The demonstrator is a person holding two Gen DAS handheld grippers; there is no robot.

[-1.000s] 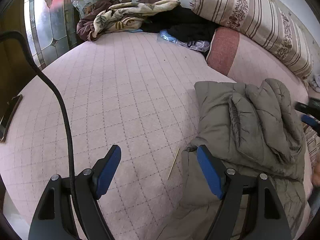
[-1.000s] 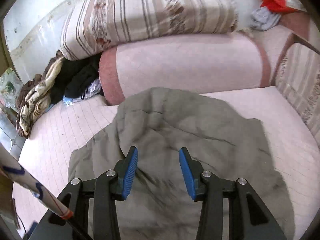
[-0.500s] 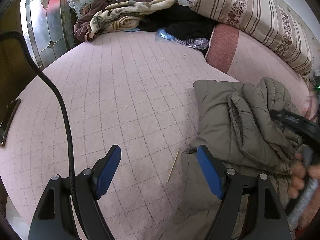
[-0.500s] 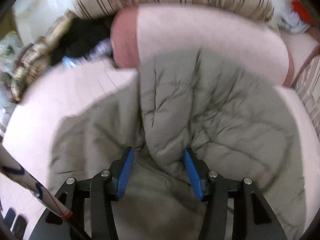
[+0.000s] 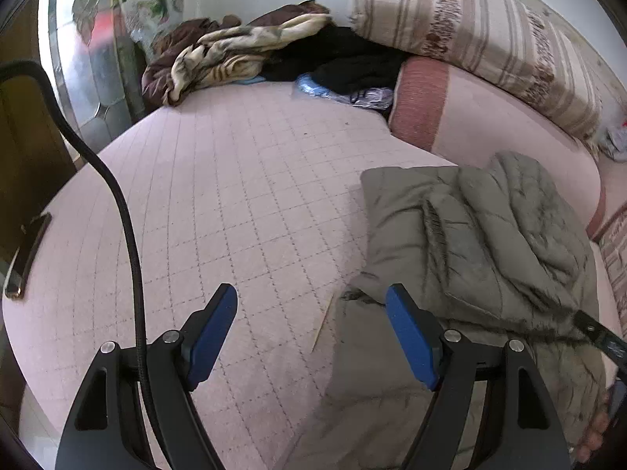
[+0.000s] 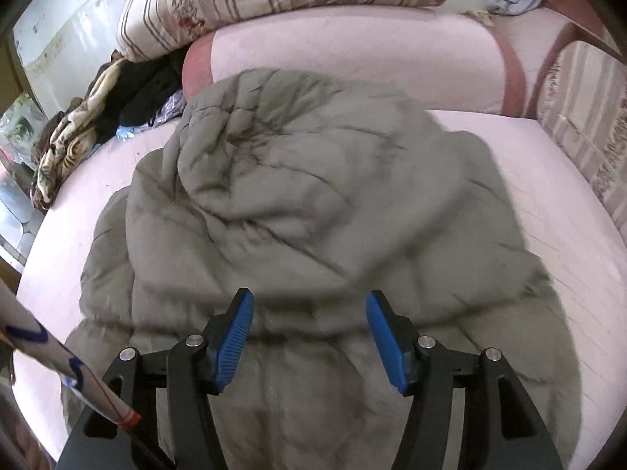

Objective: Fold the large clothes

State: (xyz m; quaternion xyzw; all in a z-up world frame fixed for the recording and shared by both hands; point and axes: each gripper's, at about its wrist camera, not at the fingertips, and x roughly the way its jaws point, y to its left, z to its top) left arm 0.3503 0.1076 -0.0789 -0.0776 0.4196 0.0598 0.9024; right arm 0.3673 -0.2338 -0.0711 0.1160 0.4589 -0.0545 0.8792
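A grey-green padded jacket lies bunched on the pink quilted bed, its upper part folded down over the lower part. My right gripper hovers low over the jacket's near half. Its jaws are opening, the fabric lies under them, and the blue pads do not press on it. In the left wrist view the same jacket lies to the right. My left gripper stands open over the bedspread at the jacket's left edge, holding nothing. A dark part of the right gripper and a hand show at the right edge.
A heap of clothes lies at the bed's far side beside a striped bolster and a pink bolster. A thin wooden stick lies on the bedspread. A black cable hangs at left.
The right gripper's jaws widened as it swung in low over the jacket, whose upper part now lies folded over. The left gripper shifted slightly and stayed open.
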